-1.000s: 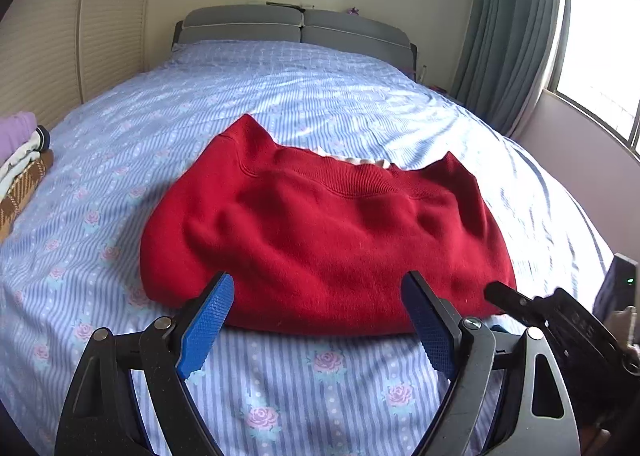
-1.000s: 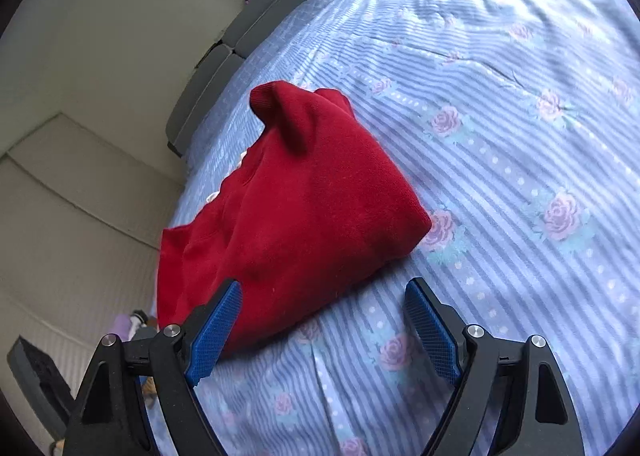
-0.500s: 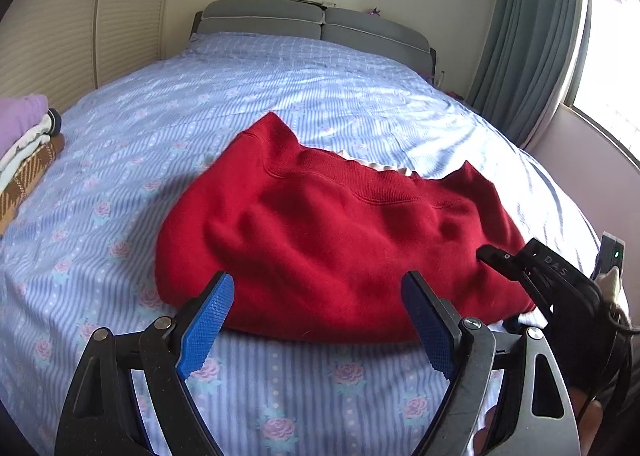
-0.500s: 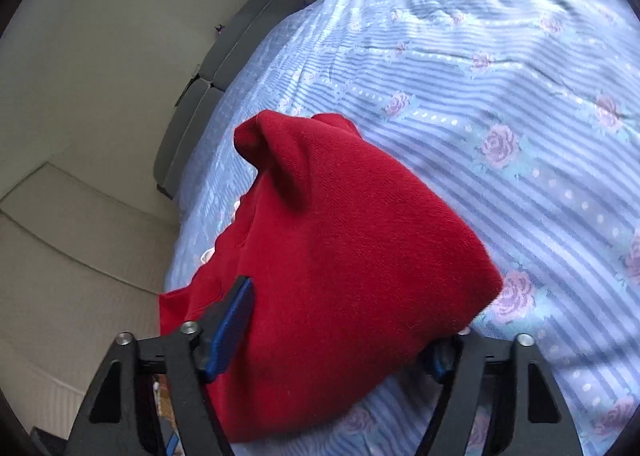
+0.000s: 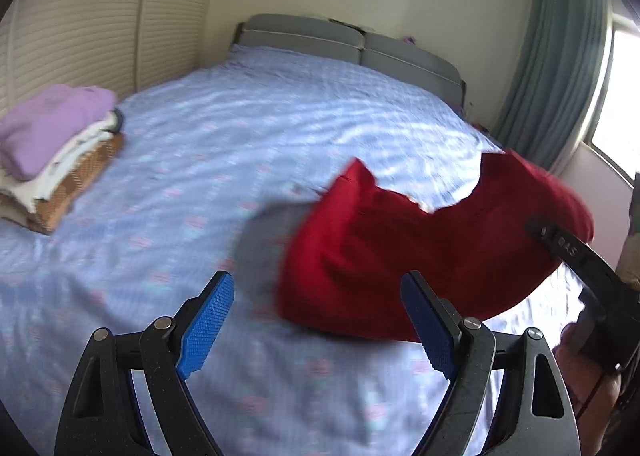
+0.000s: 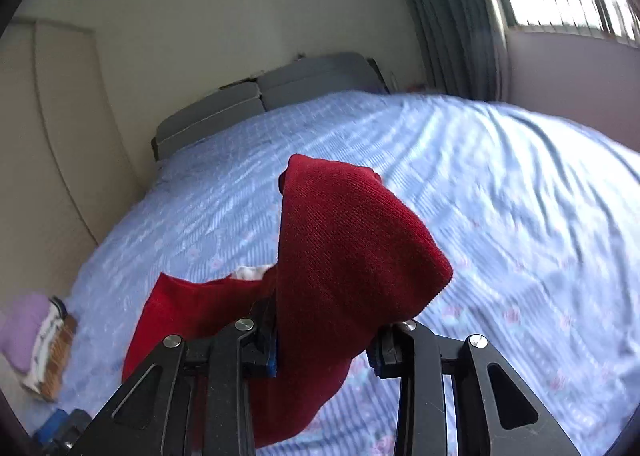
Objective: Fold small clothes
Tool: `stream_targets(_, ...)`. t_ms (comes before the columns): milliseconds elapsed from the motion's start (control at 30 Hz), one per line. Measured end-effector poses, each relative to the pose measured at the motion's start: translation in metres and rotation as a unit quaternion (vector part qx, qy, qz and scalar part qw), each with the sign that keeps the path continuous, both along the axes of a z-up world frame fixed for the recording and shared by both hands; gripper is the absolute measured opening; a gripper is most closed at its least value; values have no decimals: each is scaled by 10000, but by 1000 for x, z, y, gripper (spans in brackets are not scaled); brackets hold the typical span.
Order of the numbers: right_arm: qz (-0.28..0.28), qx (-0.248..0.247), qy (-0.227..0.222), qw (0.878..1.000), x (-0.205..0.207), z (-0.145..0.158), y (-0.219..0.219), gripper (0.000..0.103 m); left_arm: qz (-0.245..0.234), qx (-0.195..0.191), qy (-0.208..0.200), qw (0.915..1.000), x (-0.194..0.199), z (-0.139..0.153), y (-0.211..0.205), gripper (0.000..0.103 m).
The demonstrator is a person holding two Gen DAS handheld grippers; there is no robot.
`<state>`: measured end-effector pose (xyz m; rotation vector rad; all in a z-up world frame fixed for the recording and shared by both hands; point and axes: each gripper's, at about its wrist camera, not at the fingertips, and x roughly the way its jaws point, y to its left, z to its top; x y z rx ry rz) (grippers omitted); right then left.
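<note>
A folded red sweater (image 5: 420,252) hangs above the bed, lifted at its right end. My right gripper (image 6: 322,352) is shut on the red sweater (image 6: 348,256), whose thick folded end bulges up between the fingers. That gripper's black arm also shows in the left wrist view (image 5: 580,260) at the sweater's right edge. My left gripper (image 5: 318,324) is open and empty, low over the sheet, with the sweater's lower left corner just beyond its fingertips.
The bed (image 5: 248,136) has a pale blue floral sheet and a grey headboard (image 5: 344,40). A stack of folded clothes (image 5: 56,144), purple on top, sits at the bed's left edge. Curtains (image 5: 560,68) and a window are on the right.
My right gripper has closed on the sweater's right end and lifted it off the bed. The sweater has shifted right in the left wrist view. My left gripper stays open.
</note>
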<state>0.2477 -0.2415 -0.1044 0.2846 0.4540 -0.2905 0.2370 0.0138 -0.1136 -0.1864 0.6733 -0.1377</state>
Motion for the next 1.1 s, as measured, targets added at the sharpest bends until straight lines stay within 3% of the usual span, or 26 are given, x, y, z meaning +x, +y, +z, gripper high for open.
stream_targets(67,216,-1034,33,9944,12,14,45,33,135,-30,-8,9999,-4,2,22,86)
stream_targets(133,428,-1920,139,9804,25,16,82,32,306,-67,-7,9995,-7,2,47,86)
stream_targets(233,795,-3373,440,9370,37,-6,145,32,535,-141,42,9985,-11,-3,78,86)
stream_targets(333,1058,-4345,698,8917,39,-36,189,32,731,-188,147,9970,-15,-13,108,86)
stream_targets(467,1218,-5019,866,8519,34,-63,221,32,909,-268,287,9951,-19,-26,139,86)
stream_targets(867,1802,-6251,1482,7449,23,-141,291,32,1276,-474,413,9898,-28,-45,202,86)
stream_targets(933,1755,-6256,1492,7454,25,-142,292,32,1283,-512,437,9894,-29,-46,206,86)
stream_targets(1033,1692,-6066,1502,7621,27,-131,290,33,1267,-549,427,9895,-30,-44,207,86)
stream_targets(1100,1686,-5881,1455,7775,27,-120,286,40,1215,-550,371,9904,-30,-37,204,86)
